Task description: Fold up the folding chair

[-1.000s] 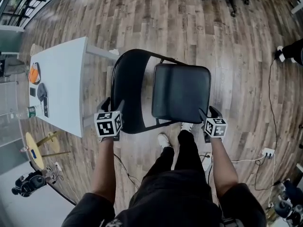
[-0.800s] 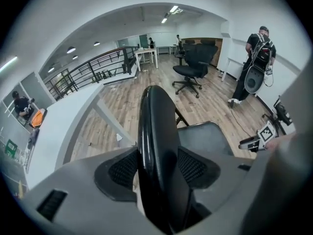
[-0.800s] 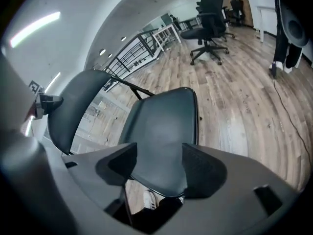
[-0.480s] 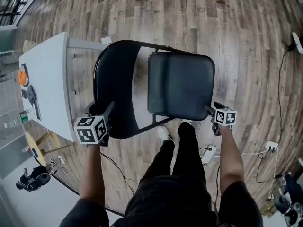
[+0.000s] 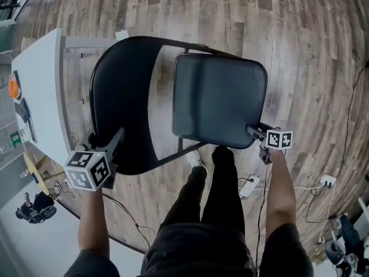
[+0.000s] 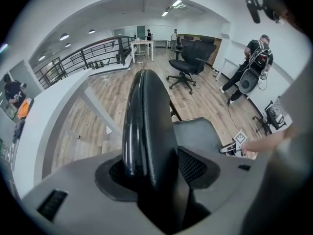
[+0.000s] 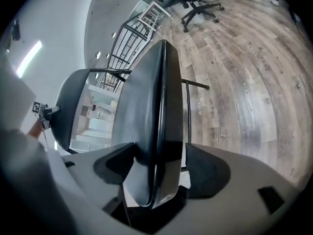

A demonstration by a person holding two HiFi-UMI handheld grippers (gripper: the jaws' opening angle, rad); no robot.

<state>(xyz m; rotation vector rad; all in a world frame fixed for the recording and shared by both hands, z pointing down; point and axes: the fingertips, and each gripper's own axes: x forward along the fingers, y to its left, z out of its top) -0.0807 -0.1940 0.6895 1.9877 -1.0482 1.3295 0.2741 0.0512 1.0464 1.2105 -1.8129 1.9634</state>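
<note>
The black folding chair hangs in front of me, its curved backrest (image 5: 124,108) at left and its padded seat (image 5: 222,100) at right. My left gripper (image 5: 104,140) is shut on the backrest's near edge, and in the left gripper view the backrest (image 6: 146,131) is pinched between the left gripper's (image 6: 149,168) pads. At the seat's near right corner is my right gripper (image 5: 258,134). Its jaws have just been opening. In the right gripper view the seat edge (image 7: 156,116) stands between the right gripper's (image 7: 159,165) pads, with a slim gap at the right pad.
A white table (image 5: 40,91) with small items stands at the left, close to the backrest. My legs (image 5: 216,178) are under the chair. A power strip (image 5: 248,184) and cables lie on the wood floor. An office chair (image 6: 188,65) and a person (image 6: 252,67) are farther off.
The chair fills more of the head view. My left gripper has slid to the lower left with the backrest. The right gripper keeps to the seat's near right corner.
</note>
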